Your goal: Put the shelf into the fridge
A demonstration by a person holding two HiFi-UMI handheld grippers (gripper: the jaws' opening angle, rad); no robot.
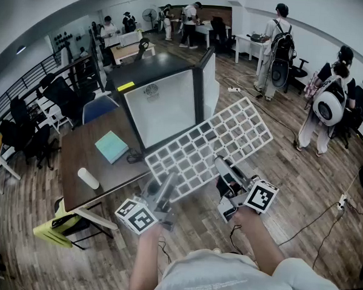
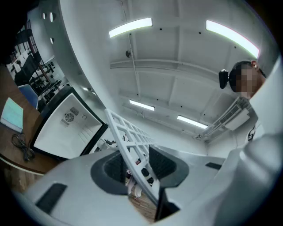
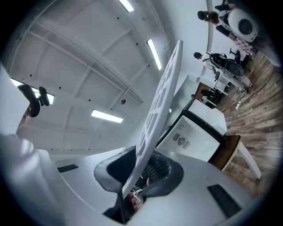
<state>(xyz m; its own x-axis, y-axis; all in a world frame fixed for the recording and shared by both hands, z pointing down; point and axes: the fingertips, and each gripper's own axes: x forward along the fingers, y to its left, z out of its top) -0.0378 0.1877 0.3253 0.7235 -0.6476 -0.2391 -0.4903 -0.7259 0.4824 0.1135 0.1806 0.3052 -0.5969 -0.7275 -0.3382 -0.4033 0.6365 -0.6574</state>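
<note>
The person's bare forearms (image 1: 249, 236) come up from the bottom of the head view, each carrying a gripper. Beyond the fingertips stands the biggest thing here, the fridge (image 1: 162, 107), open, with its white inside facing the grippers and its door (image 1: 209, 82) swung off to the right. It sits on a brown table (image 1: 83, 166) that runs out to the left of the left fingers. The shelf (image 1: 212, 143), a white open grid, is up in the air between the fingers and the fridge mouth. Its near long edge is at the jaws, and the rest fans forward and rightward on a tilt, not yet inside. The left gripper (image 1: 168, 183) has that edge between its pads, jaws fairly wide and bearing on the slanted frame. The right gripper (image 1: 223, 165) is clamped narrowly on the same edge further right, with the grid rising edge-on out of its jaws. The shelf looks light and rigid but smooth, so held by one edge it could pivot or slip. A two-point hold on the thicker rim bar, well spread, seems the right place. Left of the left fingers lie a teal pad (image 1: 111, 147) and a small white roll (image 1: 89, 178).
</note>
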